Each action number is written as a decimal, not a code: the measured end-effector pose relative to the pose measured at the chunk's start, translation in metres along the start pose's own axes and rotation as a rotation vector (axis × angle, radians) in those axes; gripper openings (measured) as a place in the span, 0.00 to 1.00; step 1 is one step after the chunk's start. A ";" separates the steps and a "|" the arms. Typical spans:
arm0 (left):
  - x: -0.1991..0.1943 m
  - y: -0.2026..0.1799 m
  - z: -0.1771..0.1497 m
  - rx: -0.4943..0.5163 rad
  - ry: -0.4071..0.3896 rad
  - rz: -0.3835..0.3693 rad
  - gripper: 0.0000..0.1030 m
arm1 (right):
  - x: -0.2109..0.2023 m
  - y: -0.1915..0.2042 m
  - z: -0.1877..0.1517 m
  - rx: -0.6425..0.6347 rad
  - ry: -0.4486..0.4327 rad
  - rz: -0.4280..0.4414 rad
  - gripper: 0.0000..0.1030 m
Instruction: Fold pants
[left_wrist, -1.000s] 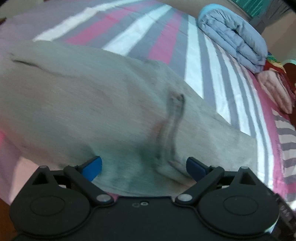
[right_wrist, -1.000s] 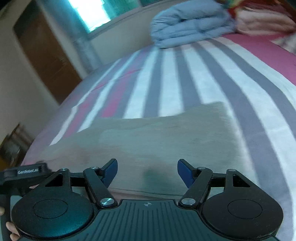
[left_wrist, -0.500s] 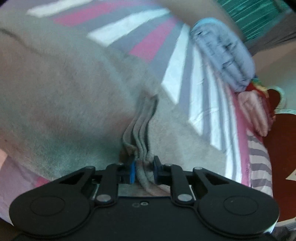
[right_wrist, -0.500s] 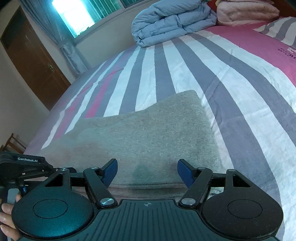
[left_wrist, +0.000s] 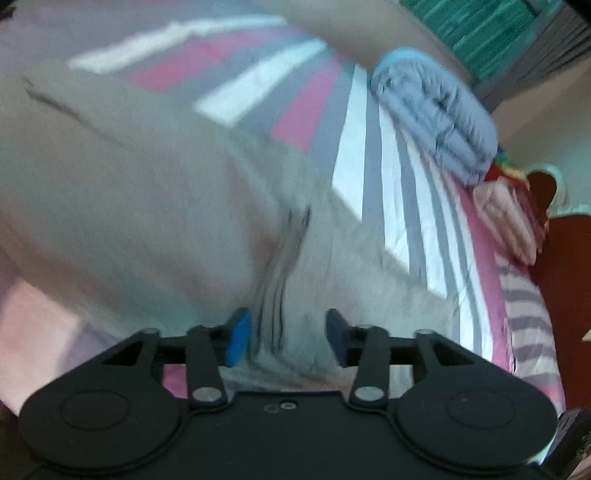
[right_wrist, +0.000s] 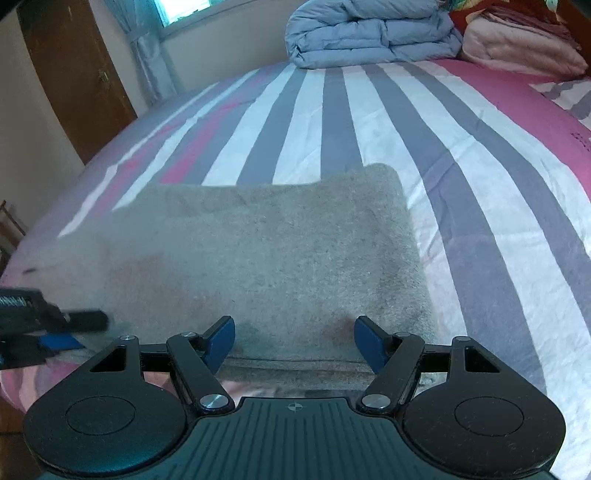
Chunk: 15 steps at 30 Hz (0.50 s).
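Both claws spread, gripping nothing: left gripper (left_wrist: 284, 338) straddling bunched grey fleece pants (left_wrist: 147, 192), right gripper (right_wrist: 294, 343) wide over their folded edge on striped bedsheet (right_wrist: 461, 155).

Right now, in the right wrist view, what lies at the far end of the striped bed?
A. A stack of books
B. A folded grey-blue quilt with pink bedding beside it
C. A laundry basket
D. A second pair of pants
B: a folded grey-blue quilt sits at the far end of the bed, with pink bedding right of it; the pants lie near.
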<state>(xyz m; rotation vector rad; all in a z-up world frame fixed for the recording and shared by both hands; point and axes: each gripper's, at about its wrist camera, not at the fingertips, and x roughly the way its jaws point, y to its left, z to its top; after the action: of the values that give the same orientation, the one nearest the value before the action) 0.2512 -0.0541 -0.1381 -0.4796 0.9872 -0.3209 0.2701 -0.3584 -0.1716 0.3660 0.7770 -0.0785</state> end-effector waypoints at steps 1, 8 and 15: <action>-0.010 0.005 0.002 -0.025 -0.024 0.018 0.64 | -0.003 0.001 0.002 0.017 -0.021 0.016 0.69; -0.071 0.085 0.020 -0.240 -0.161 0.169 0.72 | 0.019 0.046 0.007 -0.021 0.000 0.101 0.69; -0.075 0.156 0.041 -0.461 -0.188 0.206 0.71 | 0.049 0.102 0.008 -0.093 0.011 0.149 0.69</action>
<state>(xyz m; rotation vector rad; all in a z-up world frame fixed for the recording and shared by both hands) 0.2539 0.1238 -0.1475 -0.8033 0.9159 0.1419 0.3312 -0.2625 -0.1704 0.3354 0.7591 0.0995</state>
